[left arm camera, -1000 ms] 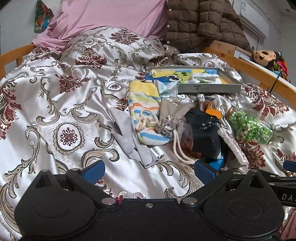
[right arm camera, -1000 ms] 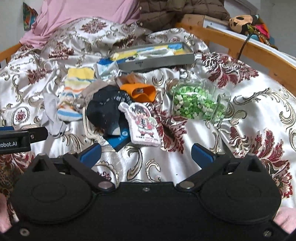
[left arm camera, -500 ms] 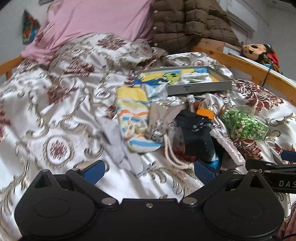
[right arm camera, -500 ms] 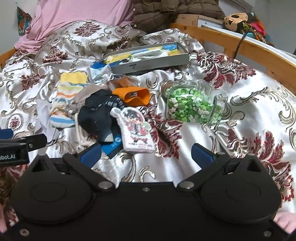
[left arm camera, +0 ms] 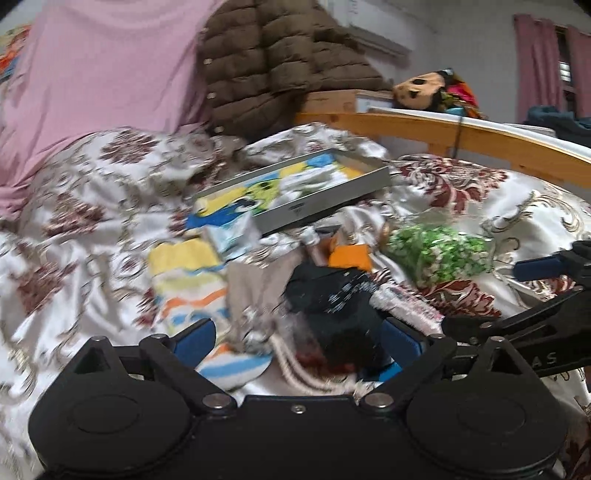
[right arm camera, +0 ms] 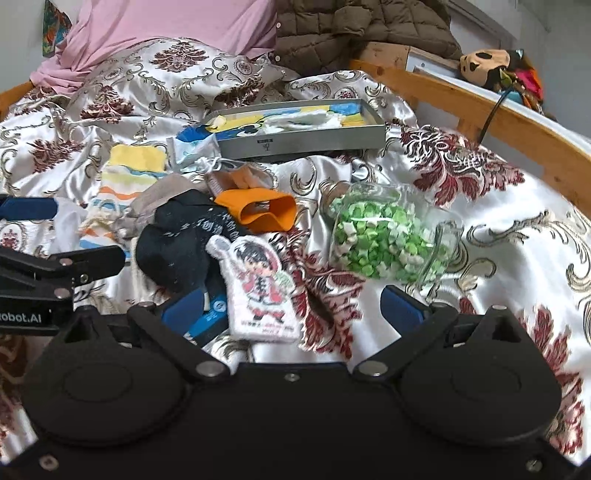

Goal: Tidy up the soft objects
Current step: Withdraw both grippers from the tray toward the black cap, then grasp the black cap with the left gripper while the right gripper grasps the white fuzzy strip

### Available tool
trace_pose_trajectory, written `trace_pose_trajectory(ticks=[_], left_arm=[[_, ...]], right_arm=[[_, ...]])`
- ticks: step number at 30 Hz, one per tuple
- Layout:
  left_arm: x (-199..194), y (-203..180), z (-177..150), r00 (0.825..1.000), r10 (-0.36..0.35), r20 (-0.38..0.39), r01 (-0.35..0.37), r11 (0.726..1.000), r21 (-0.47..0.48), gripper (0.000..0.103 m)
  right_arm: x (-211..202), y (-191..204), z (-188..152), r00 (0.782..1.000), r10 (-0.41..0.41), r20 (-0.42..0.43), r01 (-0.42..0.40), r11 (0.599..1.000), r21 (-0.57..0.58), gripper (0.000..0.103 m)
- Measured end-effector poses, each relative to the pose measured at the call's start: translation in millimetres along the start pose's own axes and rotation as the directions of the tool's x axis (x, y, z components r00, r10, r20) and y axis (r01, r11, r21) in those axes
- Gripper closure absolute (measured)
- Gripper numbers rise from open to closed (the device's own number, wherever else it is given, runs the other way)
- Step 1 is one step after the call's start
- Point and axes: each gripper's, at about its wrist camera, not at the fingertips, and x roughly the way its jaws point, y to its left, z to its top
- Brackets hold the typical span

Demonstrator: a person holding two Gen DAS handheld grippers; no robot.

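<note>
A pile of soft things lies on the patterned bedspread (right arm camera: pixel 498 236): a striped yellow sock (right arm camera: pixel 125 173), a black sock (right arm camera: pixel 181 240), an orange sock (right arm camera: pixel 258 212), a beige cloth (left arm camera: pixel 255 284) and a small white towel with a cartoon figure (right arm camera: pixel 262 291). A grey tray (right arm camera: pixel 299 140) holding cloths sits behind them. My left gripper (left arm camera: pixel 295 338) is open, low over the striped sock (left arm camera: pixel 188 288) and black sock (left arm camera: pixel 332 295). My right gripper (right arm camera: pixel 291 308) is open, just above the cartoon towel.
A clear jar of green and white paper stars (right arm camera: pixel 384 240) lies on its side right of the pile. A wooden bed rail (right arm camera: pixel 517 129) runs along the right. A pink pillow (right arm camera: pixel 177 22) and a brown jacket (right arm camera: pixel 351 26) are at the head.
Both grippers have moved forward and lower toward the pile. The left view now sits right over the socks and is blurred. Both stay open.
</note>
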Motion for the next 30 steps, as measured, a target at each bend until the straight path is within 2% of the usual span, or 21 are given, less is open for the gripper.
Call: trace_pose_trajectory(ticks=[4, 10, 13, 15, 18, 21, 23, 26, 30], left_arm=[[15, 5, 4, 0.997, -0.08, 0.013, 0.079, 0.995, 0.063, 0.009], [29, 9, 5, 0.986, -0.164, 0.015, 0.158, 0.97, 0.183, 0.009], [37, 5, 4, 0.98, -0.201, -0.002, 0.195, 0.947, 0.256, 0.013], [41, 2, 3, 0.977, -0.214, -0.009, 0.207, 0.932, 0.299, 0.016], [45, 1, 2, 0.971, -0.239, -0.022, 0.234, 0.919, 0.317, 0.024], [49, -1, 0, 0.965, -0.261, -0.037, 0.259, 0.913, 0.315, 0.033], [50, -3, -1, 0.963, -0.266, -0.043, 0.265, 0.91, 0.32, 0.046], [52, -5, -3, 0.963, -0.266, -0.051, 0.268, 0.909, 0.32, 0.055], [53, -7, -1, 0.964, -0.259, -0.055, 0.263, 0.914, 0.31, 0.063]], right_arm=[[16, -2, 3, 0.998, 0.035, -0.047, -0.034, 0.999, 0.006, 0.012], [20, 0, 1, 0.997, 0.048, -0.053, -0.049, 0.999, -0.01, 0.016], [27, 7, -3, 0.996, 0.047, -0.08, -0.051, 0.998, -0.048, 0.024], [31, 15, -5, 0.995, 0.039, -0.093, -0.048, 0.995, -0.086, 0.034], [38, 25, -7, 0.993, 0.027, -0.111, -0.041, 0.991, -0.129, 0.051], [44, 28, -8, 0.991, 0.034, -0.129, -0.051, 0.99, -0.133, 0.055], [45, 28, -8, 0.991, 0.035, -0.13, -0.052, 0.99, -0.131, 0.058], [46, 28, -8, 0.991, 0.034, -0.127, -0.051, 0.99, -0.132, 0.069], [46, 25, -7, 0.991, 0.033, -0.128, -0.05, 0.991, -0.128, 0.073]])
